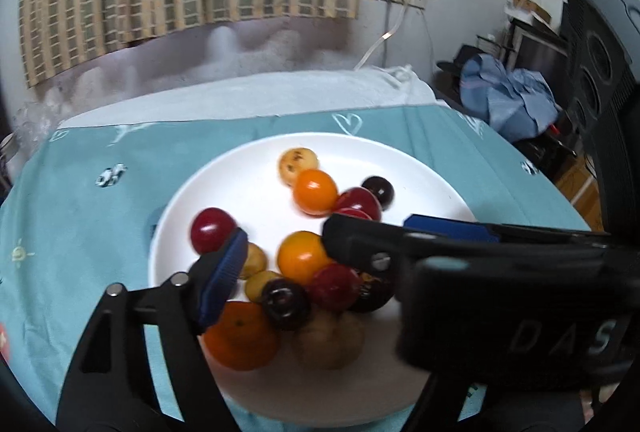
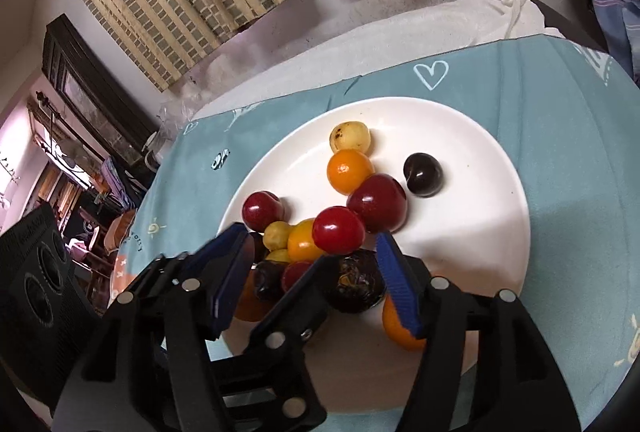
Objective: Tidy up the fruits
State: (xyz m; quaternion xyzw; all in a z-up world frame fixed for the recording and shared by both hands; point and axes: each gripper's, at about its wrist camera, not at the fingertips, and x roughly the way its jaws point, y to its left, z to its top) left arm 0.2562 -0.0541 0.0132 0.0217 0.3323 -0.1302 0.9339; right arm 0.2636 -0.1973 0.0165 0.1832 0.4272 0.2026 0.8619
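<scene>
Right hand-held gripper point(image 2: 352, 288) straddles a dark plum point(image 2: 356, 286) on the plate point(image 2: 480, 232).

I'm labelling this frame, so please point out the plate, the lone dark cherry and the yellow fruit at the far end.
plate point(image 2: 480, 232): right wrist view, bare white surface at its right.
dark cherry point(image 2: 423, 175): right wrist view, its glossy middle.
yellow fruit point(image 2: 351, 137): right wrist view, its middle.

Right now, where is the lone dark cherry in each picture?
Left wrist view: cherry at the plate's far right, touching a red fruit.
Right wrist view: cherry right of centre, standing apart.
Shared landmark: the cloth's heart beyond the plate.
</scene>
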